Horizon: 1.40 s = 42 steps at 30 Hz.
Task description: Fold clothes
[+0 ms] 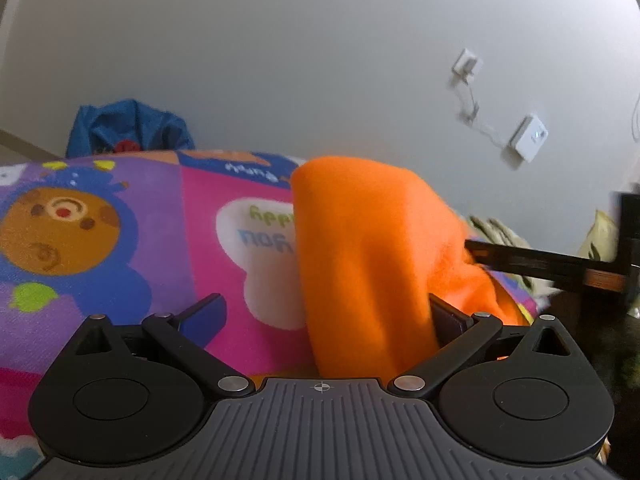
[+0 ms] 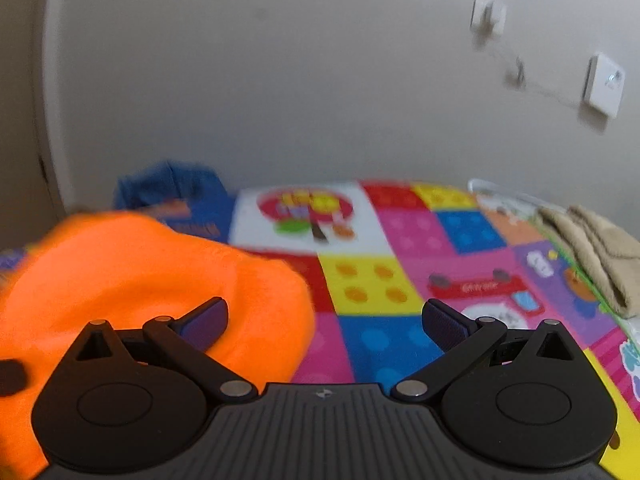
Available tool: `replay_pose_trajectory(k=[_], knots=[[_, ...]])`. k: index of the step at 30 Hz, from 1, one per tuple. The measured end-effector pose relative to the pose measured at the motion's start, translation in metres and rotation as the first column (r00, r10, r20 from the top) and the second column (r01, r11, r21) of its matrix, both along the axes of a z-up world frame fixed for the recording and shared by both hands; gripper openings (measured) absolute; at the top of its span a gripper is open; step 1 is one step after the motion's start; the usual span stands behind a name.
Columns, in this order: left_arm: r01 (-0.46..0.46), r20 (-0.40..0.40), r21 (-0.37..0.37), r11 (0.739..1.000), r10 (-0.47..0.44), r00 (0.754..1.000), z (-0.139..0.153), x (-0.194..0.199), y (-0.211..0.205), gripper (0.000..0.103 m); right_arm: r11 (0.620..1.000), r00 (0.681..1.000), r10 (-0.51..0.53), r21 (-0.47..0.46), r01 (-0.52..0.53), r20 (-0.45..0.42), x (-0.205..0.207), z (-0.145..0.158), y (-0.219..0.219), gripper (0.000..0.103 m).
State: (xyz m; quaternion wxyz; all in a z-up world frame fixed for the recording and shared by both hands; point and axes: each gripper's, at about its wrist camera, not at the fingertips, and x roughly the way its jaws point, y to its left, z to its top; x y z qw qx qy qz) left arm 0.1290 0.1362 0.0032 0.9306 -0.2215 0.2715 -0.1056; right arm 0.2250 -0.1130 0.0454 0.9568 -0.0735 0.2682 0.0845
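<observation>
Right now the orange garment (image 1: 360, 248) is bunched in a tall hump on the colourful play mat (image 1: 160, 220), toward its near edge, and neither tool has a grip on it. The left gripper (image 1: 326, 312) stands wide open with the cloth rising between its fingers, pressed close against the right-hand one, while the right gripper (image 2: 324, 316) is equally spread, its left finger over the cloth and its right finger over bare mat. The risk, as I judge it, is that the left jaws close on a thick wad of several layers rather than one edge, so the lift drags the whole bundle and the fold comes out lumpy; the soft fleecy fabric could also slide out of a shallow pinch. Blur in both views suggests quick motion, which would make a clean grab harder. Only the left wrist view shows the other tool's dark finger (image 1: 540, 264) reaching toward the hump from the mat's right edge; only the right wrist view shows the beige folded cloth (image 2: 592, 256) lying at the mat's far right edge. A blue garment (image 2: 176, 188) sits at the far left edge.
</observation>
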Motion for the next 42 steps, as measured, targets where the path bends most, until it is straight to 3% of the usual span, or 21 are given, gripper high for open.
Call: replay_pose_trajectory(k=[3,6,8,11,16,20,24,26,29,33,36,39,42], knots=[[0.054,0.026,0.032,0.998,-0.055,0.998,0.013,-0.013,0.000,0.103,0.991,0.992,0.123,0.048,-0.125,0.026,-0.044,0.010,-0.007,0.103],[0.166,0.035,0.050,0.985,-0.168,0.985,0.023,-0.026,-0.004,0.103,0.972,0.972,0.231,0.039,-0.230,-0.038,-0.071,-0.002,-0.008,0.103],[0.203,0.004,0.085,0.975,-0.204,0.979,0.020,-0.030,-0.013,0.103,0.969,0.967,0.247,0.019,-0.247,-0.067,-0.076,-0.014,-0.005,0.103],[0.130,-0.093,0.183,0.975,-0.114,0.989,0.008,-0.021,-0.025,0.103,0.981,0.977,0.193,0.038,-0.191,-0.092,-0.063,-0.026,0.000,0.103],[0.011,-0.117,0.226,0.974,0.016,0.993,0.007,-0.021,-0.035,0.103,0.985,0.986,0.132,0.124,-0.119,-0.101,-0.055,-0.030,-0.001,0.103],[0.000,-0.143,0.333,0.943,0.050,0.988,0.005,-0.043,-0.055,0.103,0.985,0.987,0.108,0.149,-0.090,-0.116,-0.089,-0.031,-0.017,0.103],[-0.002,-0.146,0.444,0.896,0.074,0.986,0.004,-0.077,-0.084,0.103,0.983,0.975,0.061,0.180,-0.022,-0.213,-0.119,-0.048,-0.044,0.103],[0.024,-0.154,0.444,0.895,0.050,0.987,0.005,-0.095,-0.095,0.103,0.979,0.968,0.057,0.203,-0.006,-0.245,-0.138,-0.057,-0.057,0.103],[0.023,-0.138,0.452,0.892,0.044,0.989,0.005,-0.123,-0.110,0.103,0.982,0.972,0.092,0.184,-0.052,-0.218,-0.167,-0.061,-0.067,0.103],[-0.071,-0.083,0.430,0.900,0.118,0.990,0.003,-0.150,-0.118,0.103,0.993,0.975,0.094,0.094,-0.077,-0.199,-0.191,-0.063,-0.066,0.103],[-0.079,-0.076,0.445,0.892,0.125,0.989,0.003,-0.148,-0.123,0.103,0.995,0.982,0.088,0.061,-0.079,-0.166,-0.193,-0.067,-0.060,0.103],[-0.056,-0.104,0.484,0.873,0.120,0.987,0.001,-0.136,-0.132,0.103,0.993,0.983,0.102,0.074,-0.092,-0.153,-0.181,-0.070,-0.058,0.103],[-0.059,-0.104,0.485,0.873,0.124,0.987,-0.001,-0.131,-0.136,0.103,0.992,0.983,0.099,0.094,-0.085,-0.154,-0.173,-0.070,-0.061,0.103]])
